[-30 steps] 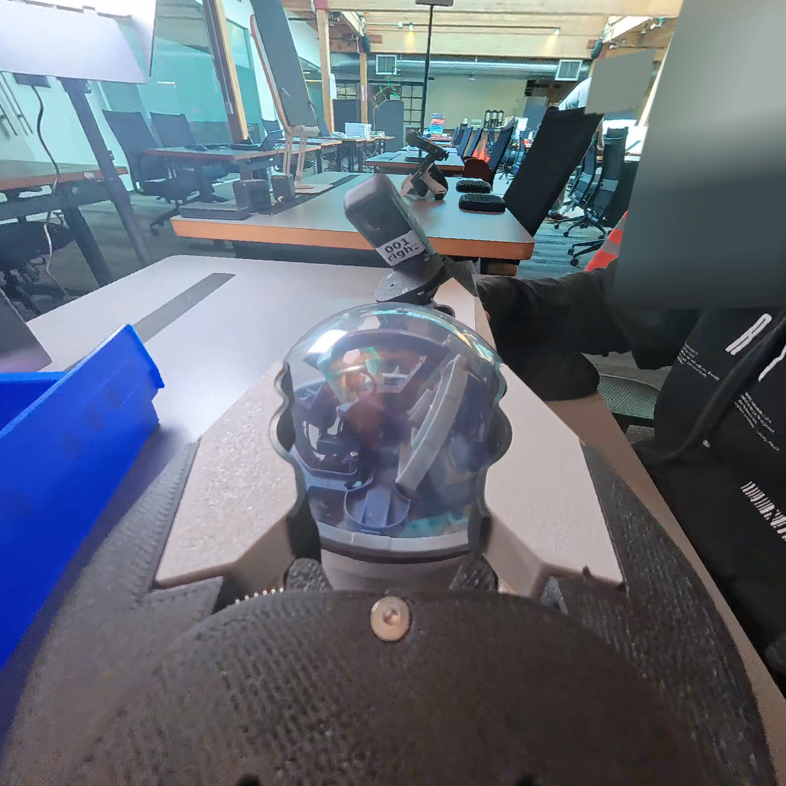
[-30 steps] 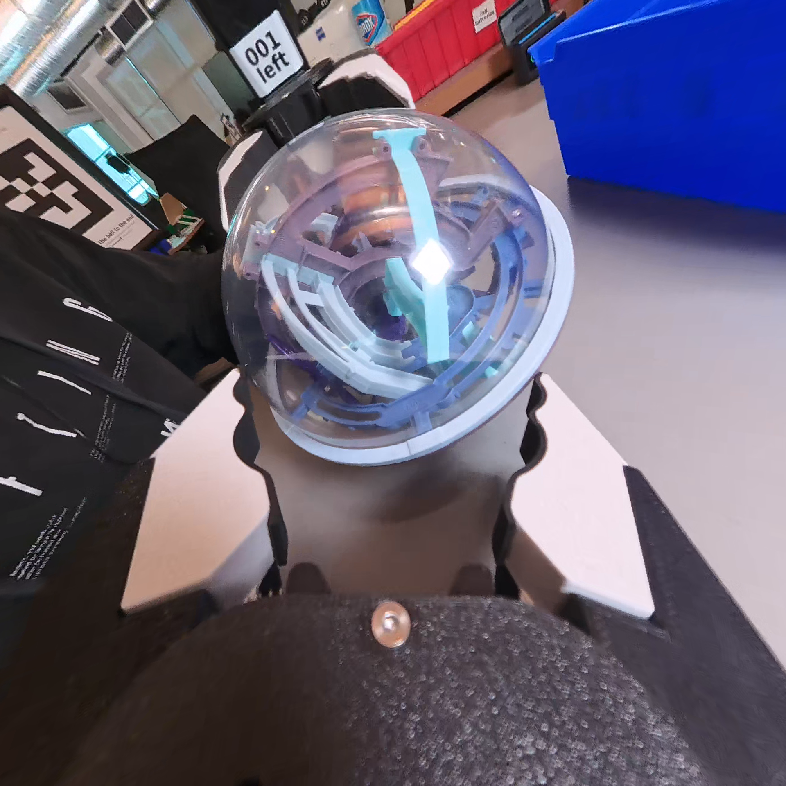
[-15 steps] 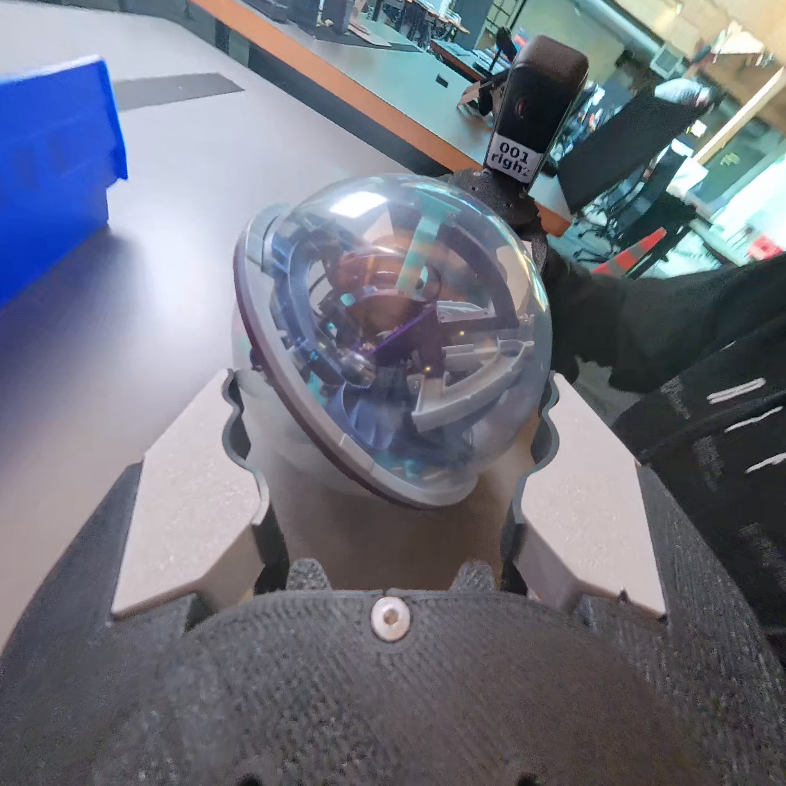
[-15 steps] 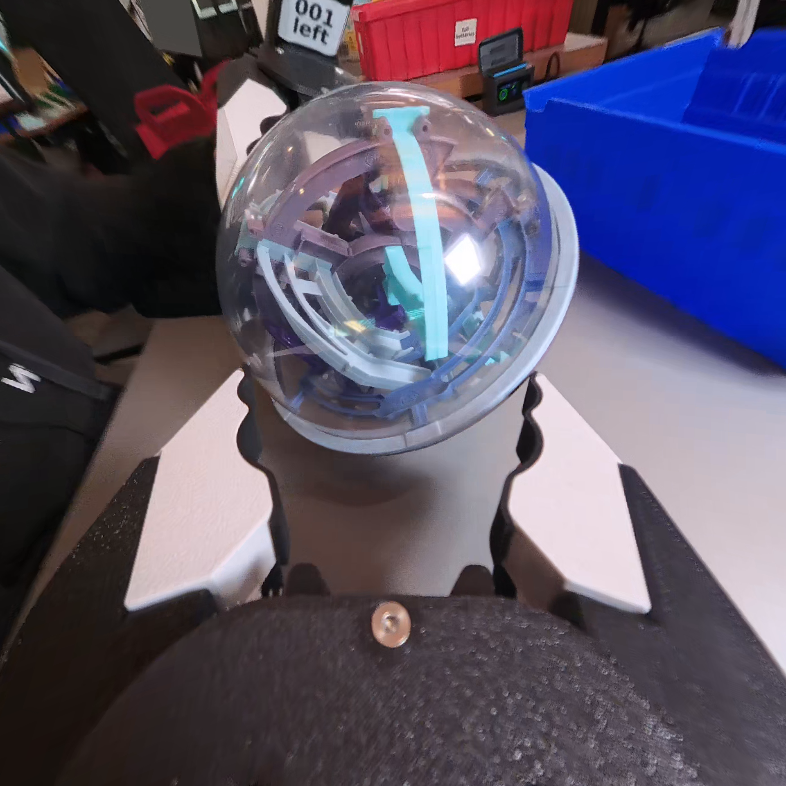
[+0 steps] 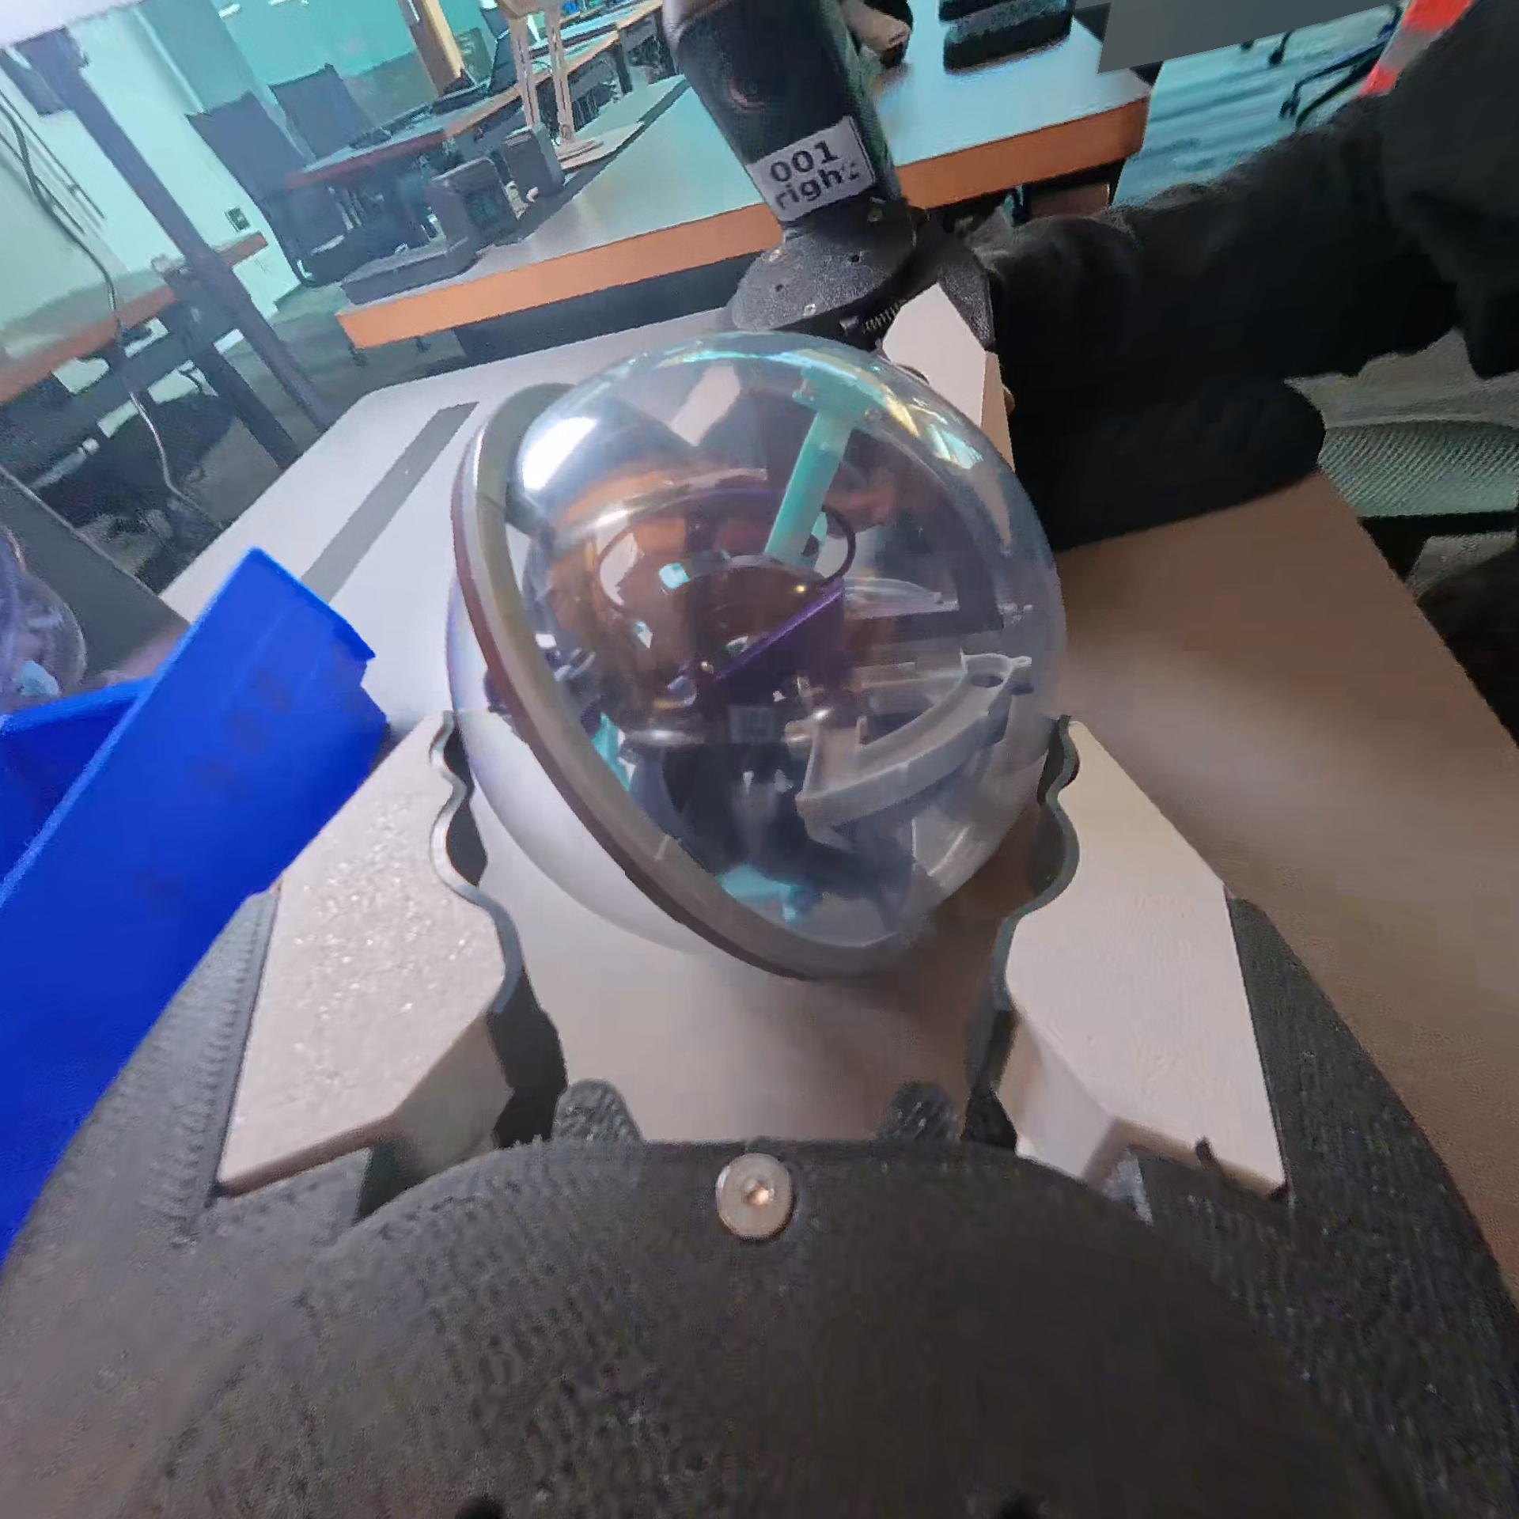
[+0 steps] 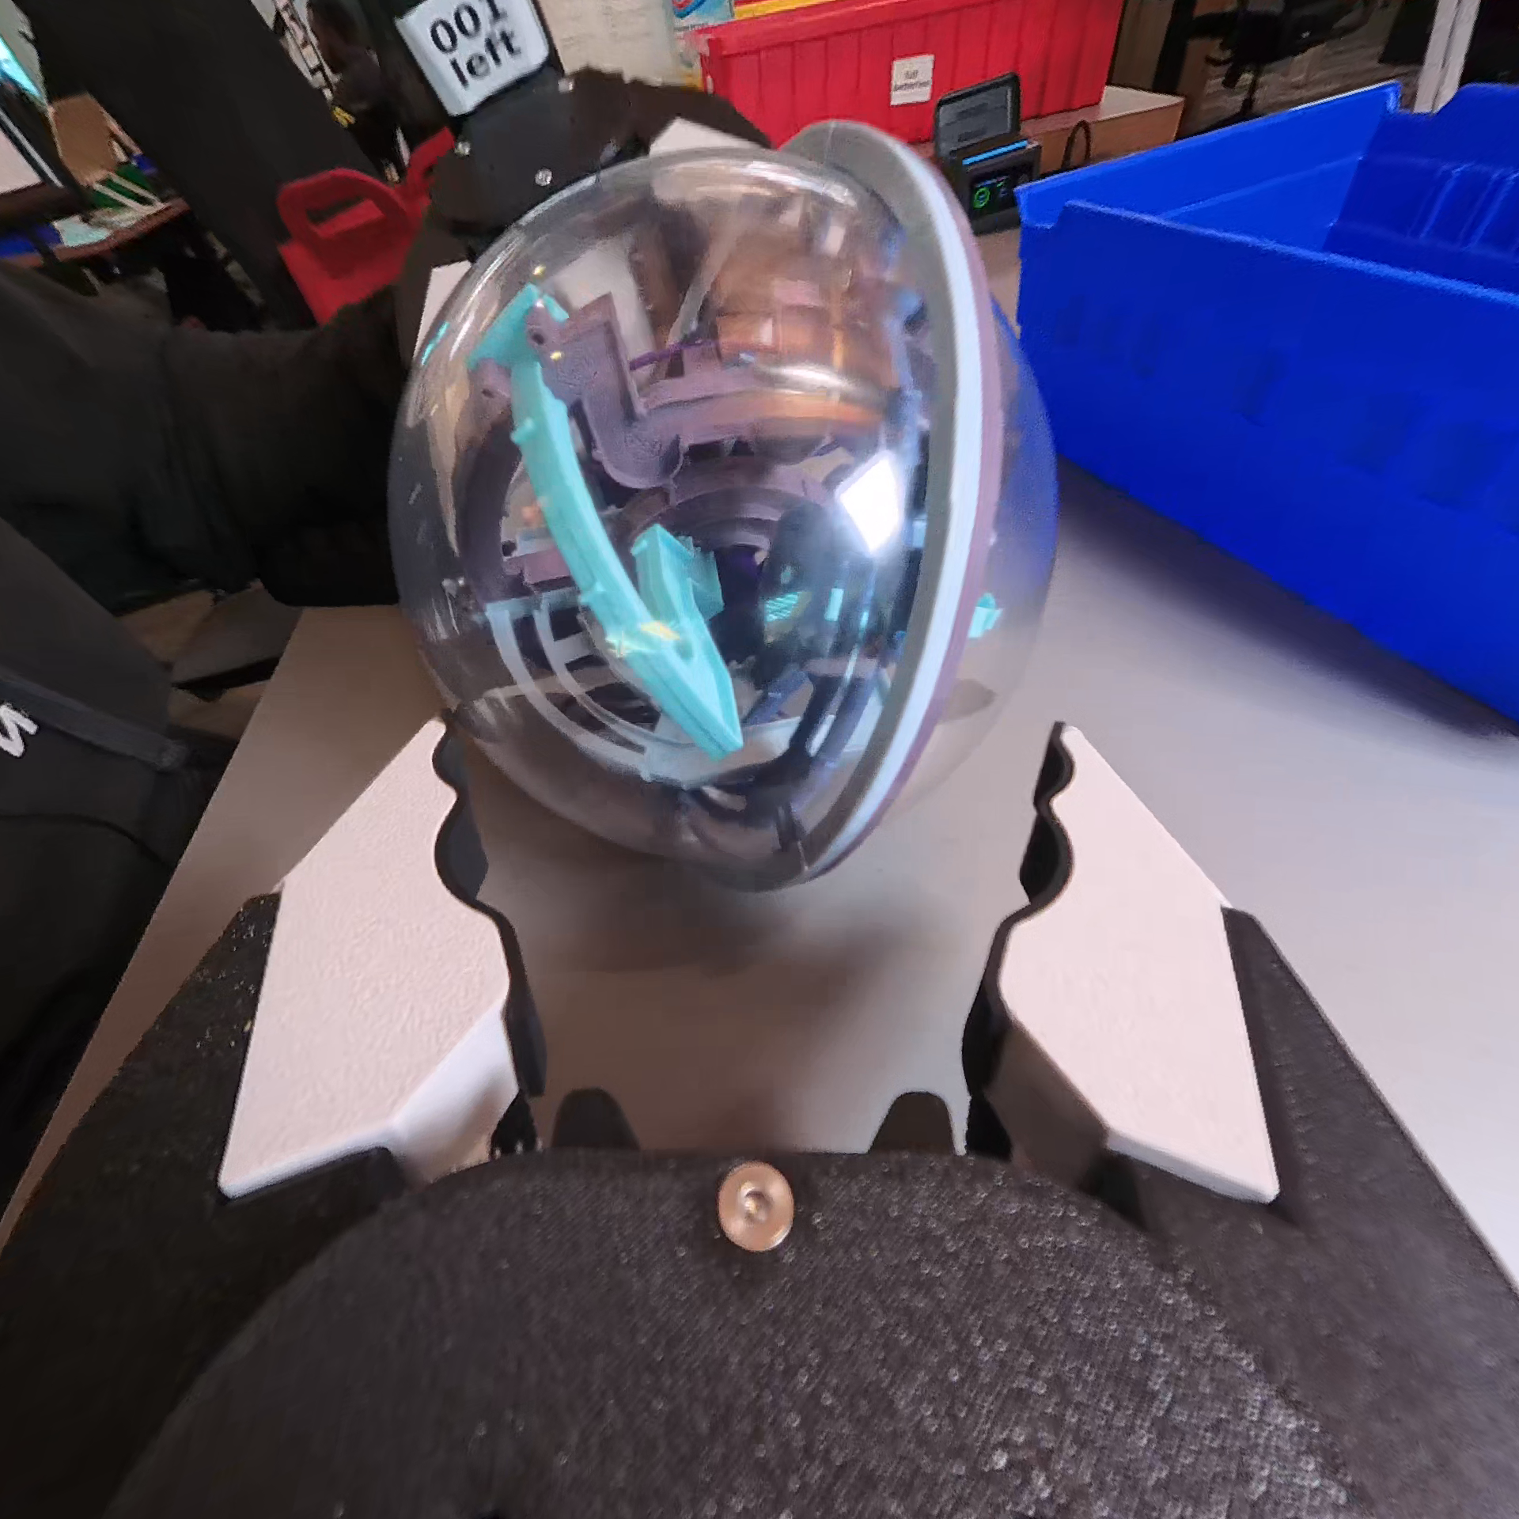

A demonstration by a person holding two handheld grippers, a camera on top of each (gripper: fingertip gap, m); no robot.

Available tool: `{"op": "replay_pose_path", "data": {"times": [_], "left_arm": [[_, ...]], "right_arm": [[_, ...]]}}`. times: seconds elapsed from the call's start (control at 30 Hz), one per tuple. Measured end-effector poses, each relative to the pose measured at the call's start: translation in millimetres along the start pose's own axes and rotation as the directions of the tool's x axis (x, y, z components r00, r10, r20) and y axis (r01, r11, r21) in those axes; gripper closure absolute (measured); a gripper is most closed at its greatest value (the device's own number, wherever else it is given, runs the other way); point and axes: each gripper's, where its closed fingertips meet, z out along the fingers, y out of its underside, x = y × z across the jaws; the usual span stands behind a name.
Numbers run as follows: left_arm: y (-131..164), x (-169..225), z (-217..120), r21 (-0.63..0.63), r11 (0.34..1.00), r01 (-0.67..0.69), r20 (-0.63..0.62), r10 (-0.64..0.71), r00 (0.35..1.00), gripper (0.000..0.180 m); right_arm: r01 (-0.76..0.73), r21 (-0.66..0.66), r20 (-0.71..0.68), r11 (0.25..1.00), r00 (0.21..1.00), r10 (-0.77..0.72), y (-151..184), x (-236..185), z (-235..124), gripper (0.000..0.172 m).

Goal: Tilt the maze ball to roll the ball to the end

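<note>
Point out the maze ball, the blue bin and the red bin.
maze ball (image 6: 657, 427): right wrist view, on the clear dome.
blue bin (image 6: 1274, 394): right wrist view, on its near side wall.
red bin (image 6: 830, 66): right wrist view, on its ribbed front wall.

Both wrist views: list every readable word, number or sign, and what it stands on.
White label on black camera: legible, not copied.
Second white label on black mount: legible, not copied.
White sticker on red plastic bin: too small.
White print on black sleeve: cut off.

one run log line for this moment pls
maze ball tilted, lifted off table | between left gripper, right gripper | blue bin beside
</note>
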Motion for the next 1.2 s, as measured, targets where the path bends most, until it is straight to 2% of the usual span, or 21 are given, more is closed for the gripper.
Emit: {"op": "replay_pose_path", "data": {"times": [0.07,0.13,0.3,0.37,0.43,0.53,0.63,0.67,0.73,0.8,0.87,1.07,1.2], "left_arm": [[-1,0,1,-0.021,0.998,-0.057,0.02,0.058,0.998,0.046],[-2,1,1,-0.027,0.996,-0.085,0.029,0.086,0.996,0.046],[2,-4,-4,-0.049,0.998,-0.039,0.072,0.042,0.996,0.05],[3,-8,-8,-0.03,0.999,0.043,0.092,-0.04,0.995,0.045],[10,-8,-6,-0.032,0.977,0.212,0.064,-0.21,0.976,0.039],[13,-5,2,-0.005,0.899,0.439,-0.007,-0.439,0.899,0.032],[16,-14,5,0.012,0.845,0.535,-0.003,-0.535,0.845,0.04],[16,-14,6,0.02,0.851,0.525,-0.003,-0.525,0.851,0.04],[17,-12,7,0.007,0.914,0.406,0.032,-0.406,0.913,0.04],[15,-11,7,-0.013,0.963,0.269,0.08,-0.268,0.96,0.04],[12,-10,8,-0.017,0.981,0.192,0.103,-0.189,0.977,0.041],[8,-4,10,-0.067,0.993,-0.095,0.168,0.105,0.98,0.042],[9,-5,10,-0.104,0.979,-0.178,0.2,0.196,0.96,0.042]], "right_arm": [[0.029,-0.008,0.012,1.0,1.0,-0.029,1,-5,1,0.046],[0.055,-0.009,-0.001,0.998,0.998,-0.055,1,-5,2,0.046],[0.102,-0.027,-0.044,0.994,0.994,-0.103,6,1,3,0.049],[0.135,-0.049,-0.074,0.99,0.988,-0.138,10,5,3,0.054],[0.166,-0.071,-0.098,0.983,0.98,-0.173,13,8,3,0.058],[0.204,-0.089,-0.114,0.975,0.97,-0.214,15,8,5,0.058],[0.227,-0.107,-0.13,0.968,0.962,-0.24,16,9,5,0.058],[0.245,-0.12,-0.144,0.962,0.954,-0.261,17,11,5,0.058],[0.275,-0.119,-0.164,0.954,0.942,-0.292,15,12,5,0.057],[0.262,-0.089,-0.157,0.961,0.949,-0.273,9,10,4,0.054],[0.216,-0.05,-0.125,0.975,0.967,-0.22,5,6,3,0.048],[0.144,0.005,-0.09,0.99,0.986,-0.143,-3,1,2,0.041],[0.182,-0.012,-0.115,0.983,0.977,-0.182,-1,2,3,0.04]]}}
